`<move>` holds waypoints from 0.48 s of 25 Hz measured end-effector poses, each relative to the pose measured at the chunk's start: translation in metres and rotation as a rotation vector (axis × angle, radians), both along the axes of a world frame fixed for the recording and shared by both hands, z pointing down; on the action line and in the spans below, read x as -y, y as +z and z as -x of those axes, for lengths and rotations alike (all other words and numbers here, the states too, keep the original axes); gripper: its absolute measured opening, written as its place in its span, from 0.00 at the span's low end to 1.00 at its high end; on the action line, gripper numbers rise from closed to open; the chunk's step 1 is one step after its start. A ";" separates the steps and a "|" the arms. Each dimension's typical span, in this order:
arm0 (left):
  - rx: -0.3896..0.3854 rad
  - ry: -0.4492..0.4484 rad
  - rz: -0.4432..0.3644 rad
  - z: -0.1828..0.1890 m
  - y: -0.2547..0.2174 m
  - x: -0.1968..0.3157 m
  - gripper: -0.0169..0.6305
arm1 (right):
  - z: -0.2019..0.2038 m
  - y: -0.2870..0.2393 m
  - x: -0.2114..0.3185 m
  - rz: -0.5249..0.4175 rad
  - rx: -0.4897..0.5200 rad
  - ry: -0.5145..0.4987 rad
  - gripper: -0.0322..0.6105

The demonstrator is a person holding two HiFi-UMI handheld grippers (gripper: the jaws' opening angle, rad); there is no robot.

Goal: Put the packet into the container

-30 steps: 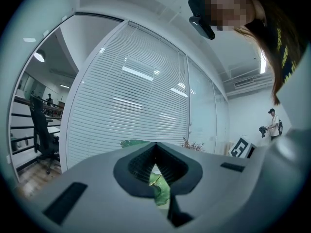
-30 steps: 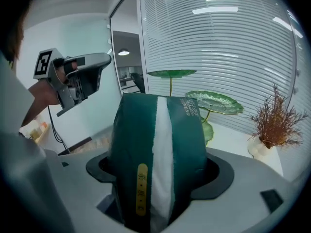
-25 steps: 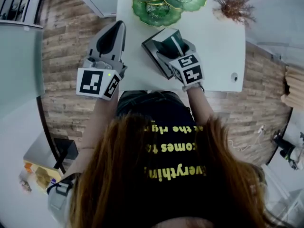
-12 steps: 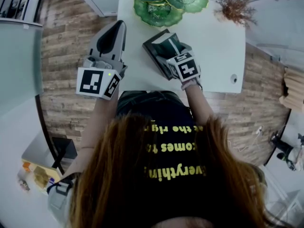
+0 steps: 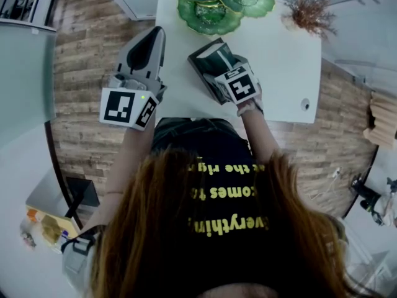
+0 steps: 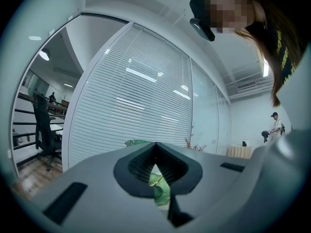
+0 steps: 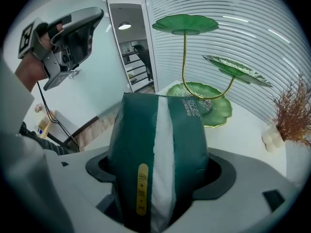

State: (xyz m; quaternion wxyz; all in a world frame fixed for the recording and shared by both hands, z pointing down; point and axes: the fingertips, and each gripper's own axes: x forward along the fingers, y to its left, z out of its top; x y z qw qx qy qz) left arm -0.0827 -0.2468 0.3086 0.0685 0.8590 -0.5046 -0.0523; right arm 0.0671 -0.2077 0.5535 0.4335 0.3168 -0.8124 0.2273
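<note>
A dark green packet with a white centre stripe and a yellow tag stands upright between the jaws of my right gripper, which is shut on it. In the head view the packet is over a dark, square open container on the white table; whether it touches the container I cannot tell. My left gripper is held up at the table's left edge, shut and holding nothing. Its jaw tips meet in the left gripper view. The container is hidden in both gripper views.
A green lotus-leaf ornament on gold stems stands at the table's far side. A dried plant in a small white vase is at the far right. Wood-look floor lies around the table.
My right gripper has moved a little left and farther over the container with the packet. The left gripper has stayed where it was.
</note>
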 end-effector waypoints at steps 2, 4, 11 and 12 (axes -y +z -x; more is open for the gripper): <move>0.000 -0.003 -0.001 0.002 -0.001 -0.001 0.03 | 0.000 0.001 0.000 0.008 -0.012 -0.002 0.69; 0.000 -0.008 -0.001 0.004 -0.001 -0.002 0.03 | 0.001 -0.001 0.001 0.003 -0.016 -0.009 0.70; -0.006 -0.010 -0.002 0.008 -0.001 -0.001 0.03 | -0.002 0.003 -0.003 0.050 0.009 0.022 0.71; -0.008 -0.009 -0.002 0.008 -0.001 -0.001 0.03 | -0.002 0.002 -0.004 0.054 0.019 0.030 0.72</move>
